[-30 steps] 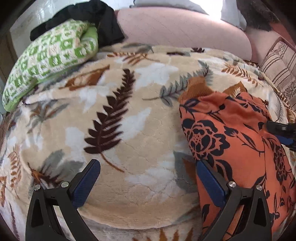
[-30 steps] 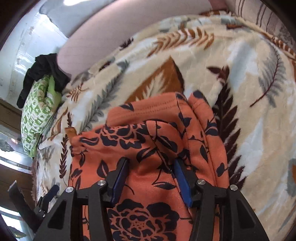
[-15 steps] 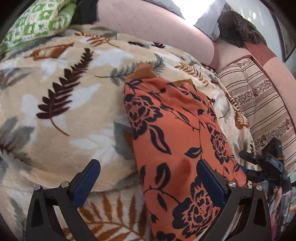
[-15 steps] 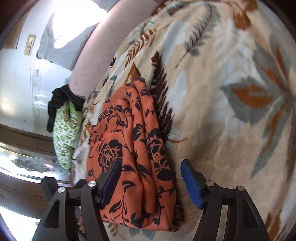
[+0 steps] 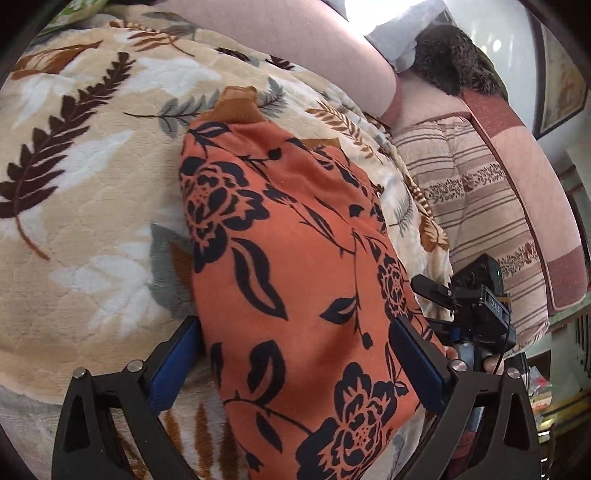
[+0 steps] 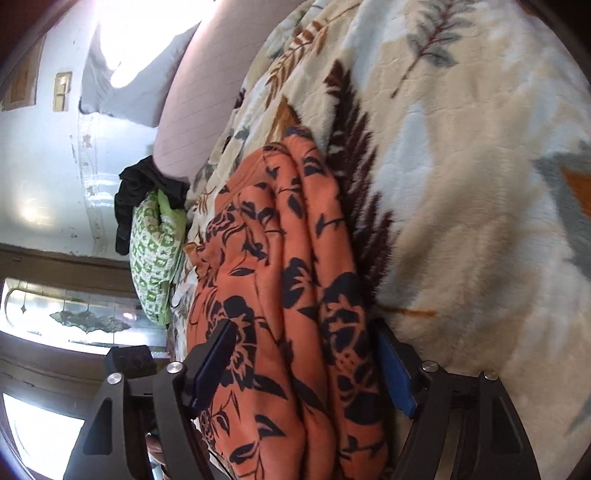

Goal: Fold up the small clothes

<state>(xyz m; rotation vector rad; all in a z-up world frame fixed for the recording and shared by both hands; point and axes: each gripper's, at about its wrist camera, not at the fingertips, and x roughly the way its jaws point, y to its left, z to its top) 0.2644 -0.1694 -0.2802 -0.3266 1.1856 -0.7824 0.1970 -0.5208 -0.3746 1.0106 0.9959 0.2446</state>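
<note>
The left gripper [image 5: 295,363] stands wide, its blue pads straddling the near end of the folded orange floral garment [image 5: 291,266] without clearly pressing it. The right gripper [image 6: 304,365] is opening, the garment's layered edge between its jaws. The garment lies on the leaf-patterned blanket [image 5: 85,192], the green pillow [image 6: 155,254] beyond its far end.

Black left tool [image 5: 295,363], blue pads [image 5: 173,373], silver screws

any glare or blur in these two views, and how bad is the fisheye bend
Left wrist view: blown-out window at the top, orange floral garment sharp, edges strongly curved. Right wrist view: washed-out glare at upper left, leaf-print blanket slightly soft, heavy barrel bend with dark corners.
</note>
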